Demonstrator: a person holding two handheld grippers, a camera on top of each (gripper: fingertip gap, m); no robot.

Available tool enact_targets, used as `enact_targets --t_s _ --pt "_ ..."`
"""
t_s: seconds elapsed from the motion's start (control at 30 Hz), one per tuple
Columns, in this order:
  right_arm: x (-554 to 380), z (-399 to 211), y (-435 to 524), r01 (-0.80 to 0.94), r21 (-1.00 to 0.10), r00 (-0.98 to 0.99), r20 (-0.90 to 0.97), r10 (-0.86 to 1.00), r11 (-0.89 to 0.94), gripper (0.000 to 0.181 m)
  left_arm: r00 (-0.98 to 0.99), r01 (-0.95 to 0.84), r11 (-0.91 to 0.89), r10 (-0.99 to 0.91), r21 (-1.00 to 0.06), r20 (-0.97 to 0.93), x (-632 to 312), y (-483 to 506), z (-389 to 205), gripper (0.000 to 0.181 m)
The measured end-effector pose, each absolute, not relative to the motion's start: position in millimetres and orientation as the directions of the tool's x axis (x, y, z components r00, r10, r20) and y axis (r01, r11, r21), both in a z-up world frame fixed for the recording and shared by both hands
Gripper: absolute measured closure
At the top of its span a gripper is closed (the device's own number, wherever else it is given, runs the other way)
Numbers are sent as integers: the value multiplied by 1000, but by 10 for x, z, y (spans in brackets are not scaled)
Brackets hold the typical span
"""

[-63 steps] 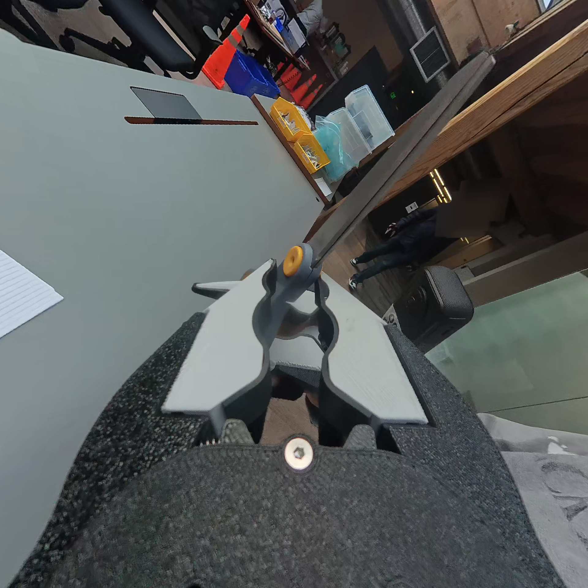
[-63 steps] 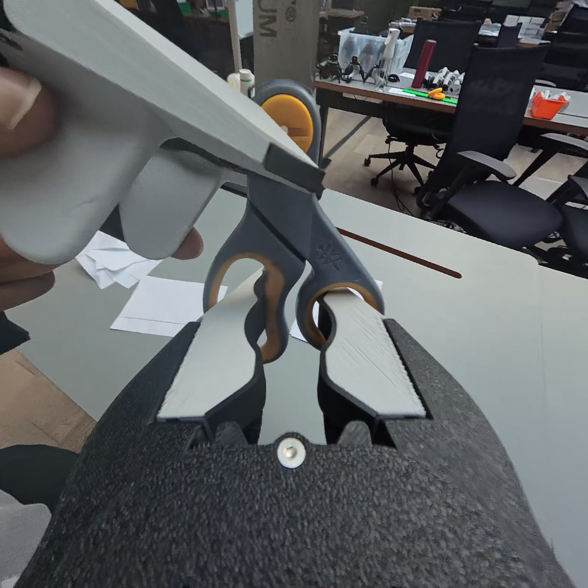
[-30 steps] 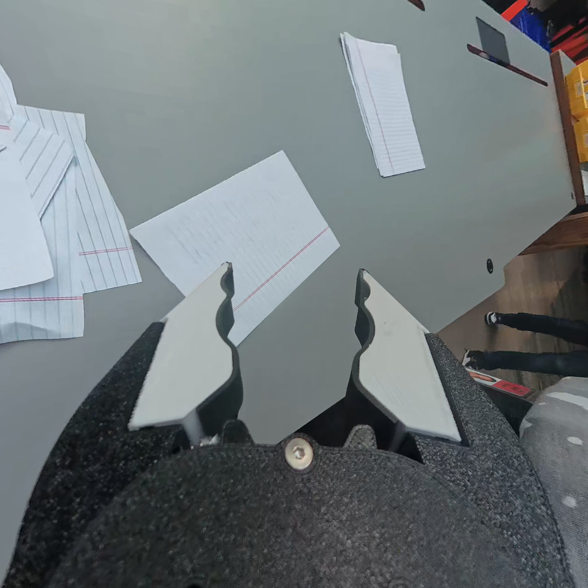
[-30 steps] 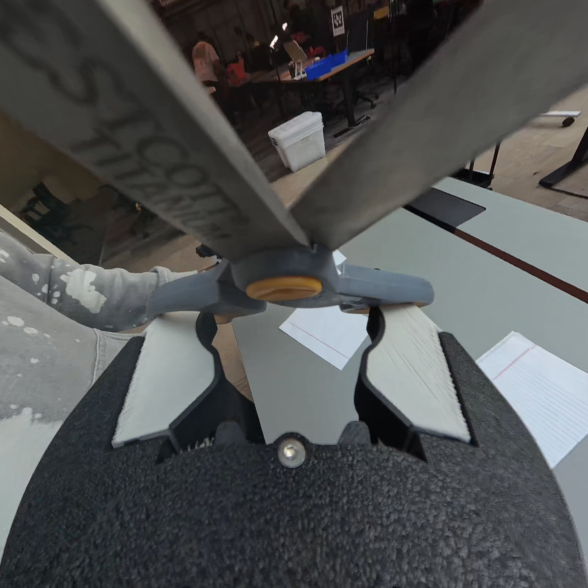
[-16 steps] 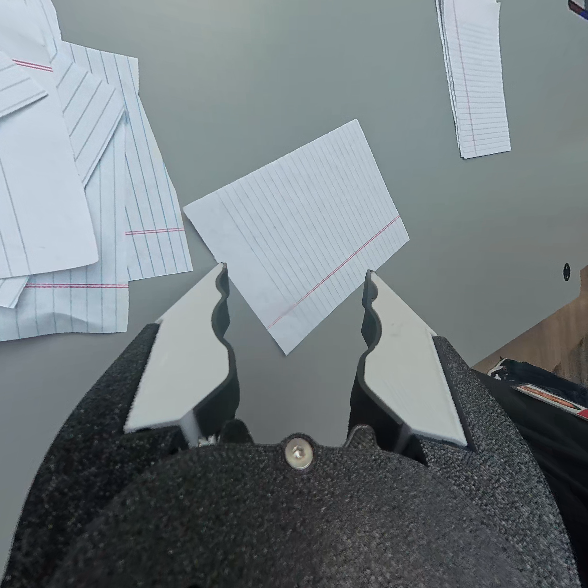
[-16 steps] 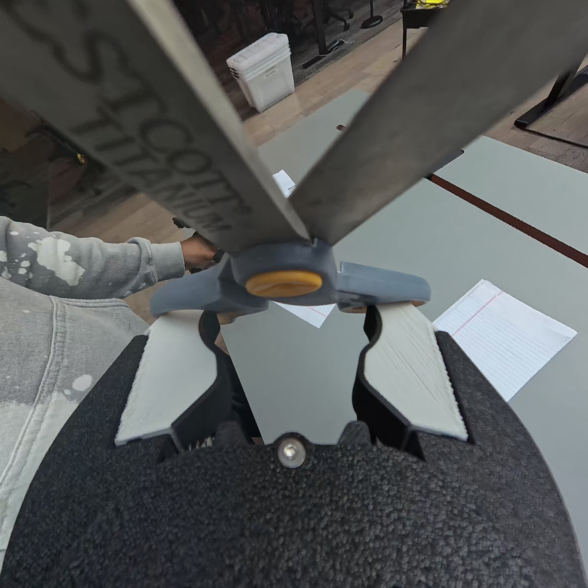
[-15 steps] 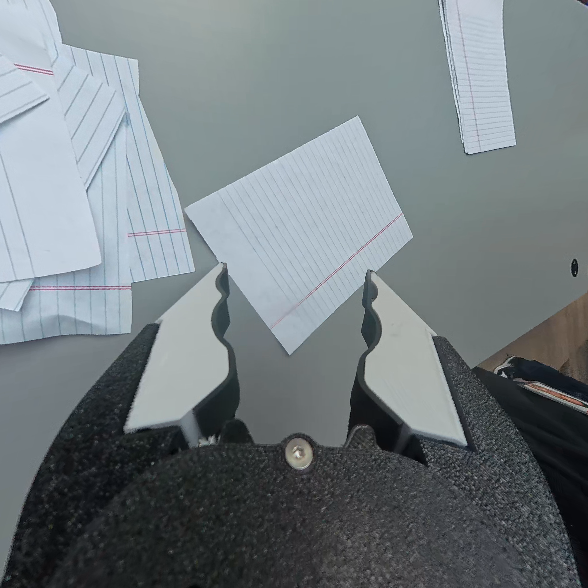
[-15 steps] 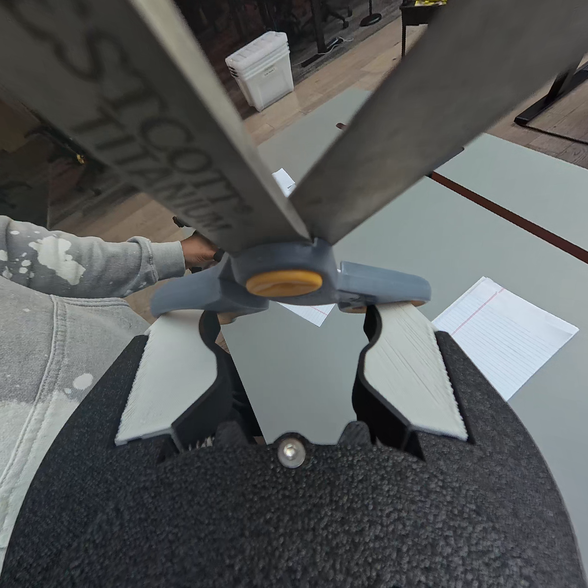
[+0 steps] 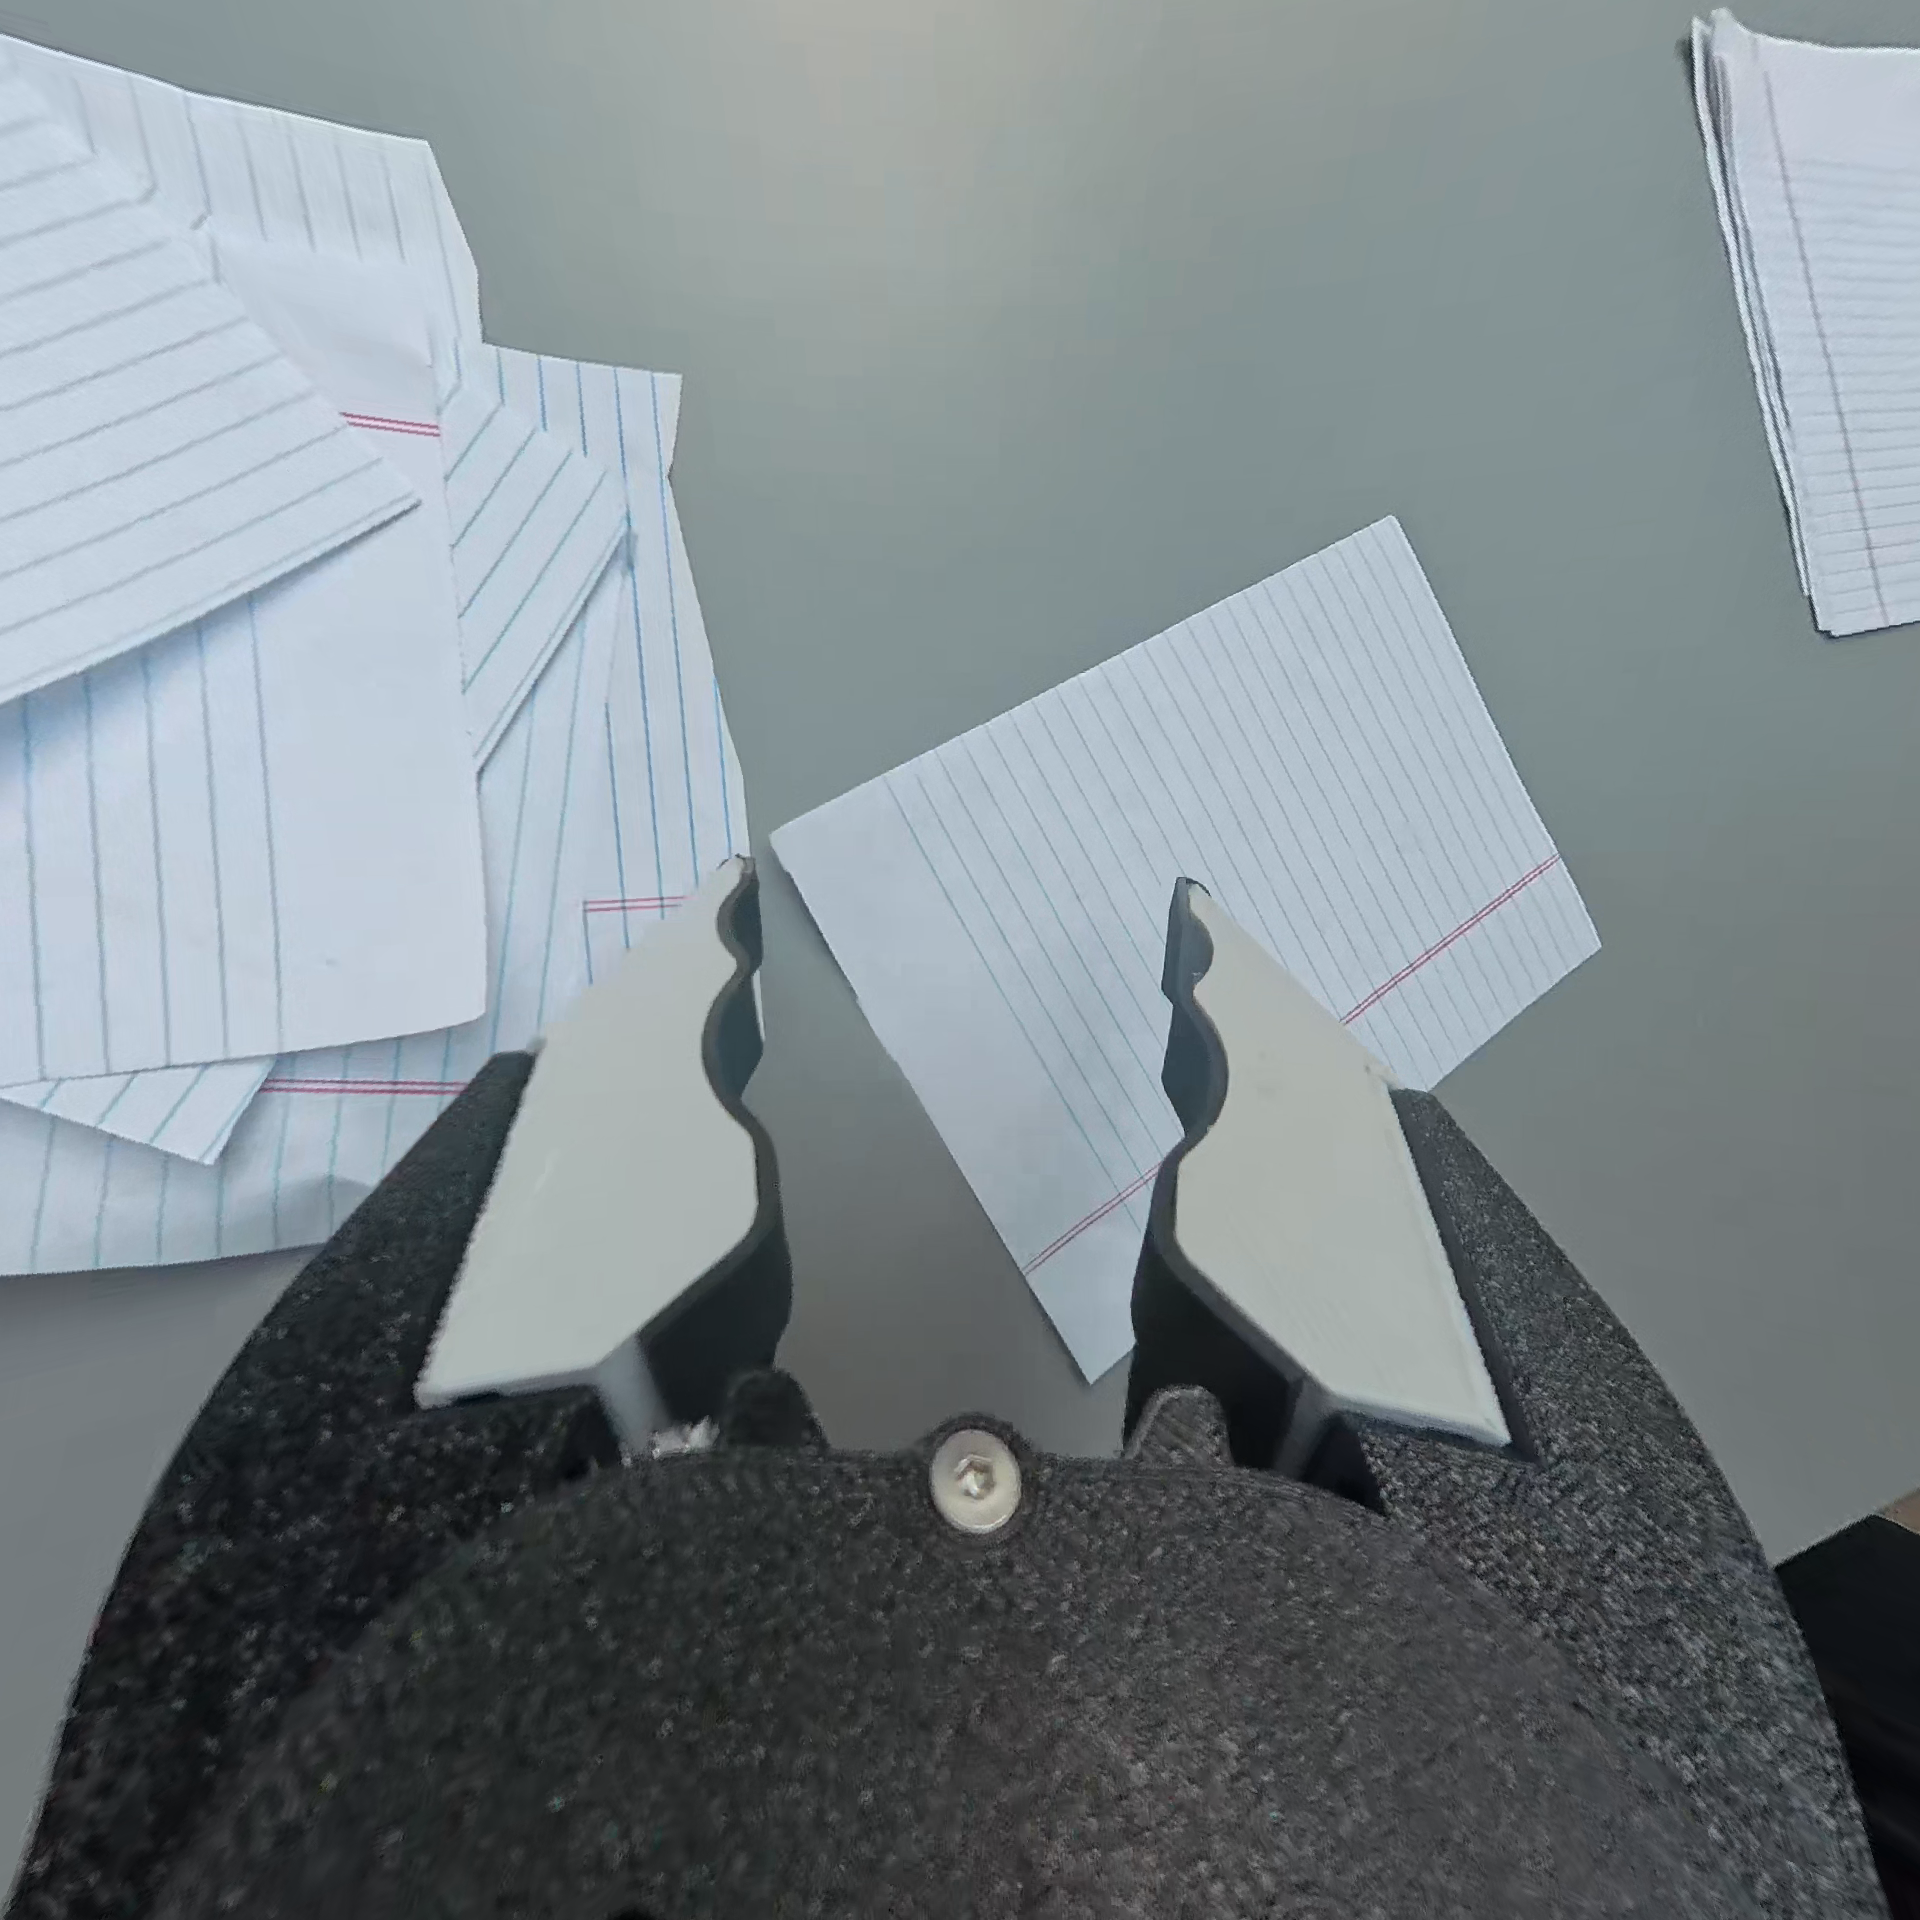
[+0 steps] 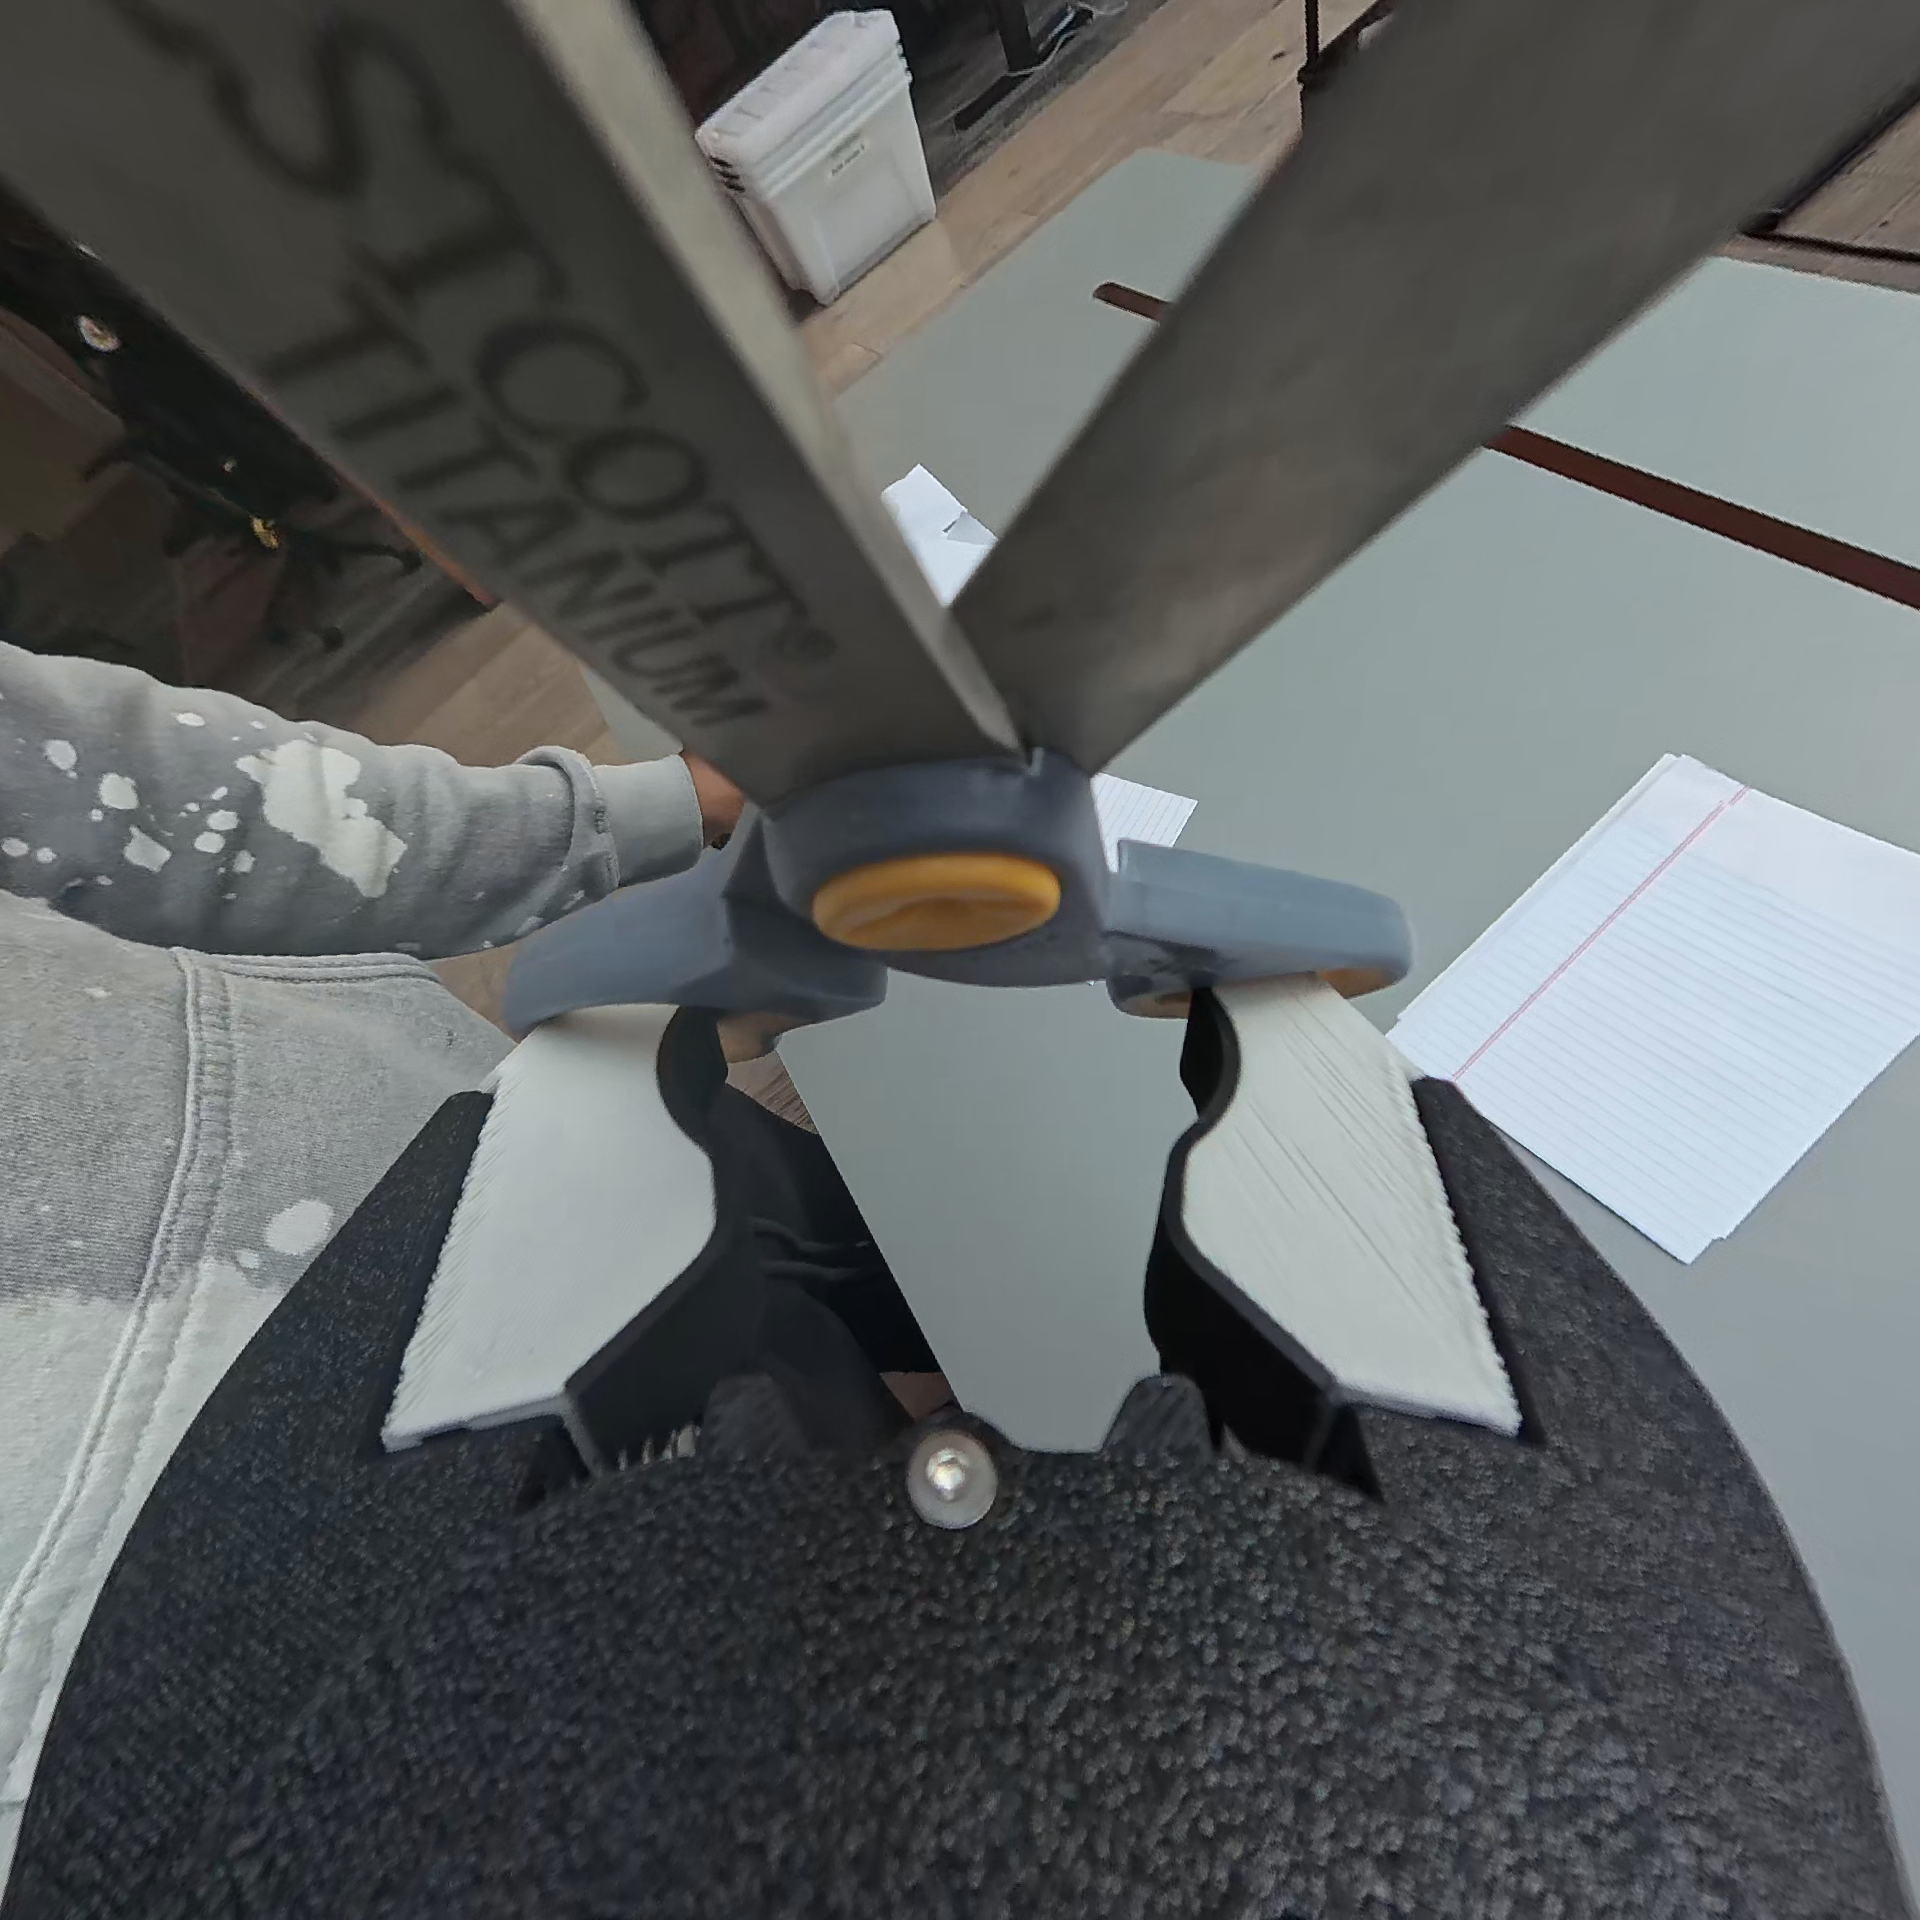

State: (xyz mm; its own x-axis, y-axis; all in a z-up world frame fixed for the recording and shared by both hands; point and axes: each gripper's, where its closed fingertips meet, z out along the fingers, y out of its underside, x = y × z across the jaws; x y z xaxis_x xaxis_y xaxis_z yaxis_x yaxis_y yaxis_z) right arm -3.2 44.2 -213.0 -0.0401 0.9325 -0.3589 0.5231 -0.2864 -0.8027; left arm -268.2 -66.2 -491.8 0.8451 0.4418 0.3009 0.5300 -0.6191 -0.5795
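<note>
While the left wrist view shows only lined paper on the grey bench [image 9: 1039, 260], the right shows scissors [image 10: 935, 894]. Left tool [image 9: 961, 883] gapes empty above a loose lined sheet [image 9: 1174, 862] beside a paper heap [image 9: 260, 727]. Right tool [image 10: 935, 997], fingers spread in the grey handles, carries the scissors: orange pivot, blades splayed, long axis pointing away above the bench.

Left gripper [image 9: 961, 883]: black, grainy, rounded housing; two pale grey fingers [image 9: 613, 1132] with wavy black inner edges; one silver hex screw [image 9: 975, 1477] centred at the base.

Right gripper [image 10: 940, 1023]: same build, though its grey fingers [image 10: 1340, 1195] show fine ridged layering; round-headed silver screw [image 10: 951, 1475].

Person: grey sleeve [image 10: 343, 821] with ribbed cuff, splashed with whitish bleach-like spots; matching grey fabric [image 10: 166, 1174] below, seam stitched.
</note>
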Motion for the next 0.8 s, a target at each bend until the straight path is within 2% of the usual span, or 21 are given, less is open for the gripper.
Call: enact_targets --t_s 0.1,0.2,0.3,0.37,0.5,0.67,0.7,0.8 --pt "17 -2163 434 533 -793 -31 -368 929 -297 93 851 521 -614 425 -593 309 -2762 -545 -4940 111" --pt "55 -2185 438 538 -788 -26 -371 928 -299 95 856 516 -635 389 -575 339 -2765 -474 -4944 128" --pt "68 -2191 459 531 -790 -23 -374 927 -305 95 879 475 -688 335 -549 340 -2662 -500 -4979 156" --pt "65 -2193 478 523 -794 -21 -377 926 -312 95 893 446 -709 311 -545 327 -2618 -534 -4987 154" --pt "52 -2195 516 506 -799 -18 -387 922 -325 95 904 415 -740 267 -530 334 -2556 -584 -4929 133" --pt "50 -2226 548 502 -798 -22 -396 918 -332 95 915 395 -760 278 -517 291 -2606 -739 -4904 129" --pt "45 -2233 551 501 -799 -24 -398 917 -334 95 916 395 -772 286 -499 282 -2612 -779 -4950 130" --pt "23 -2267 543 510 -795 -38 -402 915 -328 95 918 393 -764 295 -511 266 -2642 -785 -4984 152"
